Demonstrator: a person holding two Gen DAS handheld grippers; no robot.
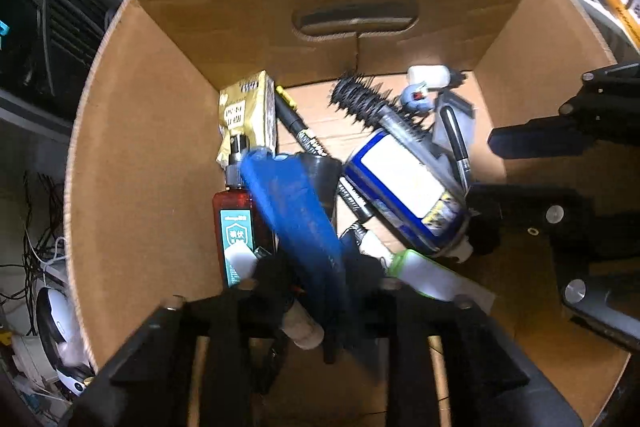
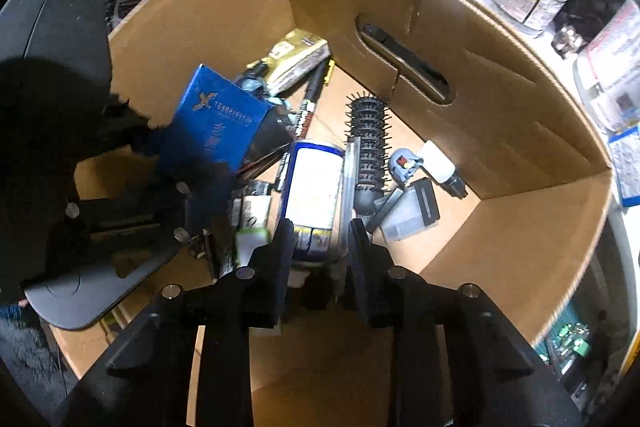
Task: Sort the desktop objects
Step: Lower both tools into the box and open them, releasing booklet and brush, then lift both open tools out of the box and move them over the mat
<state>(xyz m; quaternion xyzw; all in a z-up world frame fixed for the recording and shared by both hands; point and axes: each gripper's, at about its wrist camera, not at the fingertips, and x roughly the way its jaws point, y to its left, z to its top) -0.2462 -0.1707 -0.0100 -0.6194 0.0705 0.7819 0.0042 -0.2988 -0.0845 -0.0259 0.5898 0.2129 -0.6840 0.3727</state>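
Both grippers reach down into the cardboard box point(image 2: 520, 131), where the sorted things lie in a heap on its floor. The left gripper point(image 1: 316, 279) is closed on a blue booklet point(image 1: 296, 223), which it holds tilted above a red-brown spray bottle point(image 1: 236, 223) near the box's left wall; the same booklet point(image 2: 216, 123) shows clearly from the right wrist. The right gripper point(image 2: 320, 239) stands part open, its fingers on either side of the end of a blue-and-white can point(image 2: 312, 187) lying mid-floor, though whether the pads touch it cannot be told. A round black hairbrush point(image 2: 368, 143) lies just beside the can, and a black marker point(image 1: 300, 131) runs under the heap.

To do this well, the left should lower the booklet flat against the left wall before letting go, so that it does not tip onto the bottle. The right should stay clear of the brush bristles.
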